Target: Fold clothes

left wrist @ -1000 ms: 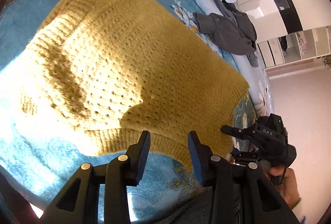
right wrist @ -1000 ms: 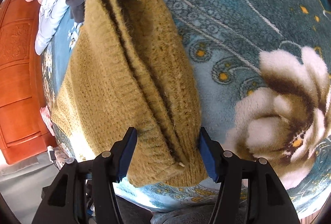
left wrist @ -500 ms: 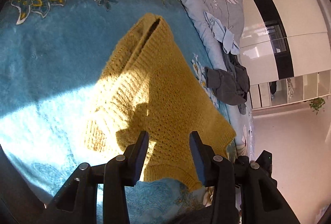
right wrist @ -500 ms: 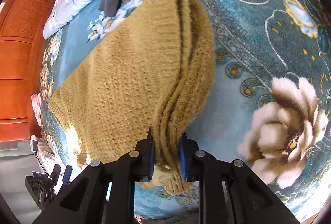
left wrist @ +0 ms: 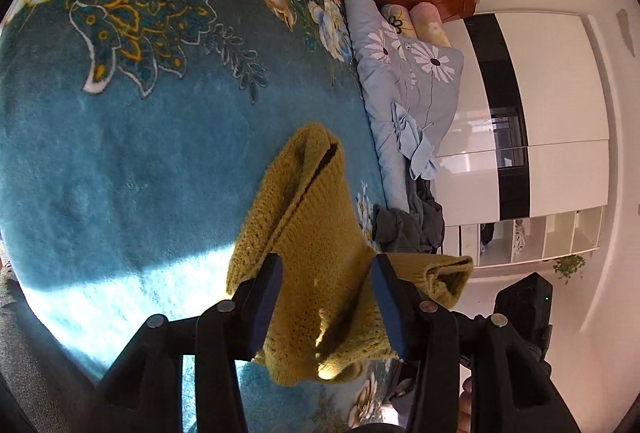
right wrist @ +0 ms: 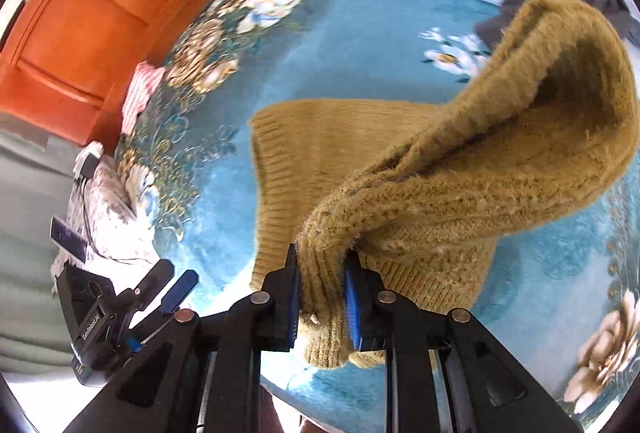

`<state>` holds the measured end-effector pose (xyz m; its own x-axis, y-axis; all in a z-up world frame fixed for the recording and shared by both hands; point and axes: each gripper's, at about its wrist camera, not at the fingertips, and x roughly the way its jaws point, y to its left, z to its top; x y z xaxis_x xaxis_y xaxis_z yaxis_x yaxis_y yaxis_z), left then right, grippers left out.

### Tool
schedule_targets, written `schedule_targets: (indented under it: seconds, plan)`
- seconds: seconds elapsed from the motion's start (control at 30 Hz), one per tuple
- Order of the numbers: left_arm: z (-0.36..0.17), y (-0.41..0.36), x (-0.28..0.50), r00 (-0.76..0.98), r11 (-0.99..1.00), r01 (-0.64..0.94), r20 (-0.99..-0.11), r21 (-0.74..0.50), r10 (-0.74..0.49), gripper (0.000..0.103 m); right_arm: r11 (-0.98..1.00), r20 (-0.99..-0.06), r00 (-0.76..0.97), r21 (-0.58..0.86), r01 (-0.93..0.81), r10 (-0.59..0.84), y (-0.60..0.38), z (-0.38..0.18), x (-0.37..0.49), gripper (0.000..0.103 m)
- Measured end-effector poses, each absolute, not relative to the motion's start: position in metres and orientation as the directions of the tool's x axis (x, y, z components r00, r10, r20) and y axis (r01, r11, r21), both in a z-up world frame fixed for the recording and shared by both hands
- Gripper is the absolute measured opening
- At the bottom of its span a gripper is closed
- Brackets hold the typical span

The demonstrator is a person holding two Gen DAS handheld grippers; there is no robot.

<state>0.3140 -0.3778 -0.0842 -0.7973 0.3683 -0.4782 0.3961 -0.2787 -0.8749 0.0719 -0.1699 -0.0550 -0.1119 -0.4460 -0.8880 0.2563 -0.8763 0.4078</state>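
Jaws of the right gripper (right wrist: 320, 297) are pinching the mustard sweater (right wrist: 420, 193) at its ribbed edge, lifting it over the bed (left wrist: 120, 153); the left gripper (left wrist: 326, 297) is hanging spread. The soft, floppy knit is sagging, so the ribbing is giving the firmest hold.

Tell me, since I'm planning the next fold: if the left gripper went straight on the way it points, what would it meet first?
The mustard sweater: it lies directly ahead of the open left gripper, between its fingers. Beyond it comes the blue floral blanket. Depth is unclear; contact looks near.

L claw (left wrist: 326, 303) agape; sweater (left wrist: 316, 233) btwn fingers.
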Motion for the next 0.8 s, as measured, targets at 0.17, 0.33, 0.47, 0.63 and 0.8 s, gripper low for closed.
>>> schedule_targets:
  seconds: [0.17,0.33,0.47,0.63,0.8]
  plan:
    - [-0.090,-0.392,0.322,-0.817,-0.237,0.405,-0.466,-0.883,0.339,0.053,-0.802,-0.882,-0.035,0.409,0.436,-0.469,-0.237,-0.060,0.099,0.020]
    - [-0.100,-0.395,0.322,-0.805,-0.221,0.428,-0.481,-0.876,0.347,0.053,-0.800,-0.920,0.054,0.365,0.476,-0.388,-0.267,-0.098,0.114,0.020]
    - [-0.103,-0.392,0.318,-0.792,-0.235,0.425,-0.485,-0.874,0.371,0.054,-0.808,-0.907,0.097,0.411,0.422,-0.410,-0.266,-0.118,0.114,0.024]
    - [-0.107,-0.376,0.305,-0.747,-0.300,0.435,-0.526,-0.849,0.406,0.059,-0.700,-0.801,0.151,0.584,0.411,-0.579,-0.250,-0.101,0.119,0.033]
    - [-0.115,-0.355,0.294,-0.674,-0.399,0.483,-0.622,-0.779,0.399,0.059,-0.756,-0.791,0.051,0.600,0.260,-0.610,-0.188,-0.106,0.115,0.034]
